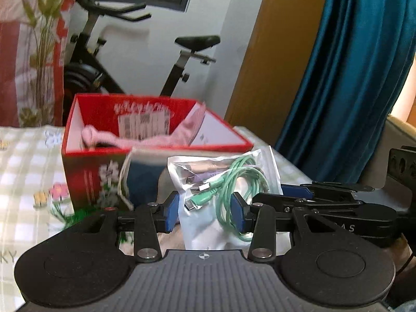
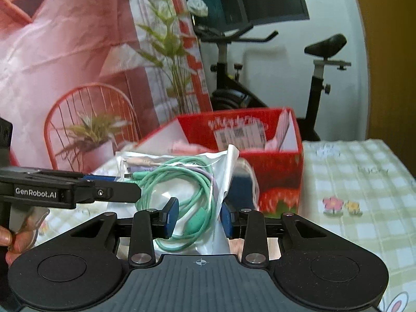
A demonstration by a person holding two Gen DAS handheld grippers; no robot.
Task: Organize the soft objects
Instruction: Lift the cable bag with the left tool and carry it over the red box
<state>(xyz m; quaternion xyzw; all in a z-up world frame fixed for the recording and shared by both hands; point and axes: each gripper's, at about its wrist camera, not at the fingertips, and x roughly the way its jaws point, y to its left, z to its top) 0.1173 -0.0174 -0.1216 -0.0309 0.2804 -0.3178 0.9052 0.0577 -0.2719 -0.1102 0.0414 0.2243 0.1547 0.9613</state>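
Note:
A clear plastic bag of coiled green cables hangs above the table, and both grippers hold it. My left gripper has its blue pads pressed on the bag's two sides. My right gripper comes in from the right beside it. In the right wrist view the bag of cables sits between the pads of my right gripper, and my left gripper reaches in from the left. Behind it stands an open red box with a pink soft item inside.
A dark blue item in clear wrap stands between the bag and the box. The table carries a checked cloth. An exercise bike, a blue curtain and a plant stand behind. A hand shows at the lower left.

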